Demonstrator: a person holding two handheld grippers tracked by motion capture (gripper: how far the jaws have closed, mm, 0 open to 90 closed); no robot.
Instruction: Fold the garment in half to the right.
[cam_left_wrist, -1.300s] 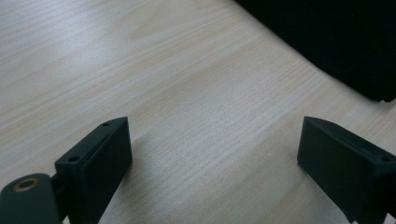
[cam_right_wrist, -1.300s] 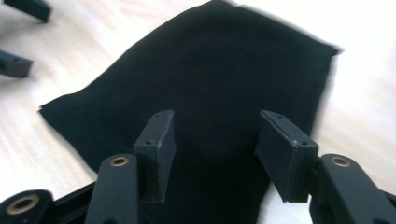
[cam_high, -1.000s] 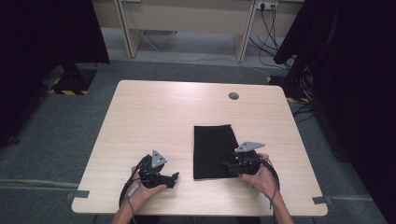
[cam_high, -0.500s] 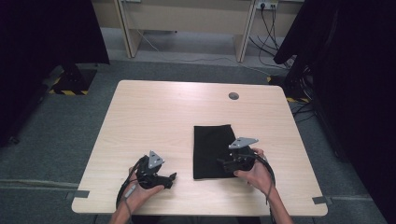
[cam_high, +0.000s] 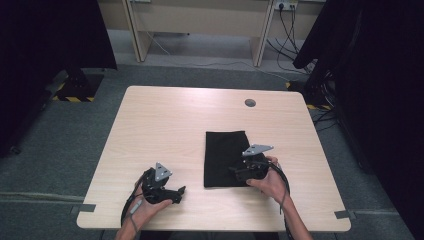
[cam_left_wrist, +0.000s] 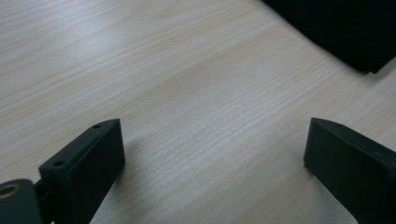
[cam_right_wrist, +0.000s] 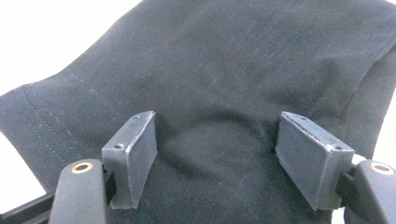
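Right claw spread over the near edge of a folded black cloth; left claw idle beside it.

The folded black cloth (cam_high: 226, 158) is laid flat on the bench (cam_high: 165, 125), directly under and ahead of the right claw (cam_right_wrist: 215, 154). Its jaws have just been opening and are set wide, with the fabric lying between and beneath them but not pinched; nothing is held. They appear placed this way so that a fold of the hemmed edge can be gathered when they close. The left claw (cam_left_wrist: 212, 154) is held low over bare wood, jaws wide apart and empty, with a corner of the cloth seen ahead of it and to its right. It is judged to be kept clear until a second grip is needed.
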